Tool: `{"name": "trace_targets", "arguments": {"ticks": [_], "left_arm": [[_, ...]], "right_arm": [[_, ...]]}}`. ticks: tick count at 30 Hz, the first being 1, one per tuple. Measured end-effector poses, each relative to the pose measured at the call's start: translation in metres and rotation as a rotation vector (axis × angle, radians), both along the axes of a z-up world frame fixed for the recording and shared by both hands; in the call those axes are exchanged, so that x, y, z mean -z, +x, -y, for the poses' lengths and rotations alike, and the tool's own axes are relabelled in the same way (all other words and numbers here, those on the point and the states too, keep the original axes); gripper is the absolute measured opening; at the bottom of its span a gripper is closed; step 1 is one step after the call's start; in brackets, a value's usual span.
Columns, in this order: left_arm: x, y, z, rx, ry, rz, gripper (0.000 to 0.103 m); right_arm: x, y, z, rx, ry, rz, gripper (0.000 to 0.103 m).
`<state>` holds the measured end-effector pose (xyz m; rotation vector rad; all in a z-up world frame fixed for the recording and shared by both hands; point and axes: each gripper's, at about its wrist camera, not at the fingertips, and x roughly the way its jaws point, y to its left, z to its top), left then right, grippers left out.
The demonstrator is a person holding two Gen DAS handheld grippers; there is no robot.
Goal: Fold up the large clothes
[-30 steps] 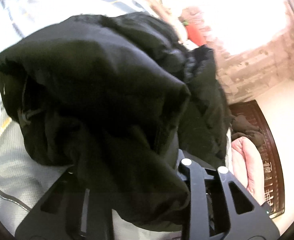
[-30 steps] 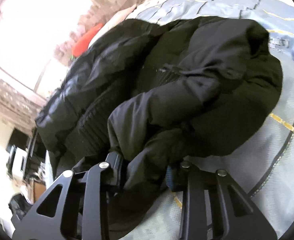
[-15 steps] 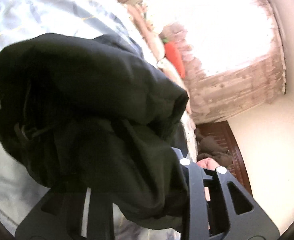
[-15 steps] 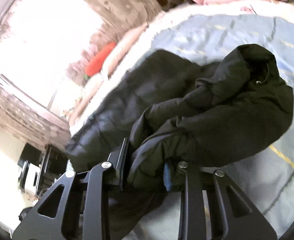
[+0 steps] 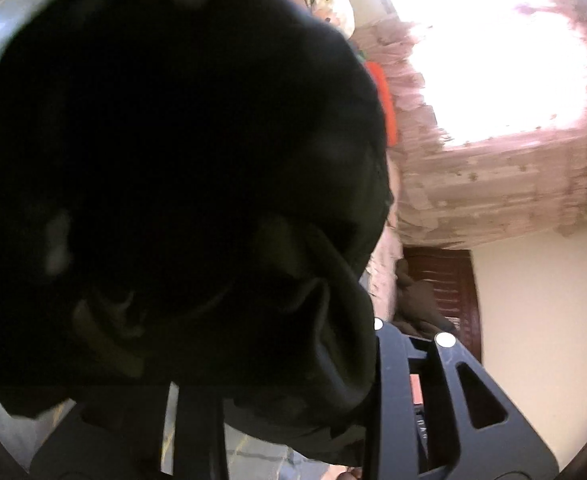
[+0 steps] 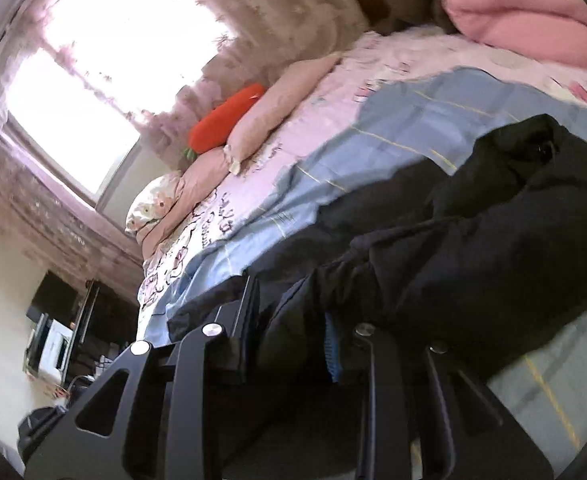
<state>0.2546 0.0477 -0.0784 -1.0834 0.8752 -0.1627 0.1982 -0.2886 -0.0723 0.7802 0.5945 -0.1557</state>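
Between the two black fingers of the right gripper (image 6: 289,336) a thick fold of the black jacket (image 6: 473,248) is pinched, the blue pad of the right-hand finger pressed into the cloth and the left-hand finger bearing on it from the other side. From that clamp the jacket runs up and to the right in bunched, puffy folds, lying over the blue checked sheet (image 6: 405,120) that covers the bed. Beyond the sheet a pink printed quilt (image 6: 333,92) shows, with a row of pink pillows (image 6: 277,108) and an orange carrot-shaped cushion (image 6: 225,118) along its far side beneath a bright window (image 6: 105,60). A pink duvet (image 6: 525,16) is heaped at the upper right, and dark furniture stands by the cream wall at the lower left.

At the left gripper (image 5: 285,412) the same jacket (image 5: 173,160) swamps the view, a dark mass hanging close over the lens and draped across both fingers. Cloth sits between the finger frames and is bunched against the right-hand one, so it is clamped on the jacket, though the tips themselves are buried. Past the jacket's edge a sliver of the orange cushion (image 5: 387,108) shows, then a curtain (image 5: 473,184) below the glaring window and a dark wooden door (image 5: 457,296) in the cream wall.
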Motion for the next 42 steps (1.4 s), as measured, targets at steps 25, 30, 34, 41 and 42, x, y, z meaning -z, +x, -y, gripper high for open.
{"name": "trace_targets", "arguments": {"ticks": [25, 30, 34, 41, 42], "left_arm": [[0.088, 0.209, 0.052, 0.047, 0.229, 0.068, 0.046], [0.034, 0.18, 0.042, 0.117, 0.053, 0.197, 0.101], [-0.004, 0.143, 0.039, 0.135, -0.034, 0.236, 0.101], [-0.055, 0.056, 0.035, 0.109, 0.241, 0.411, 0.101], [-0.062, 0.047, 0.04, 0.099, 0.297, 0.435, 0.101]], "right_arm": [[0.093, 0.251, -0.013, -0.102, -0.339, -0.178, 0.03], [0.066, 0.227, 0.007, -0.238, -0.163, -0.173, 0.065], [0.029, 0.193, 0.014, -0.181, -0.05, -0.102, 0.102], [-0.048, 0.12, -0.027, -0.102, -0.513, 0.11, 0.102], [-0.052, 0.112, -0.033, -0.099, -0.569, 0.13, 0.102]]}}
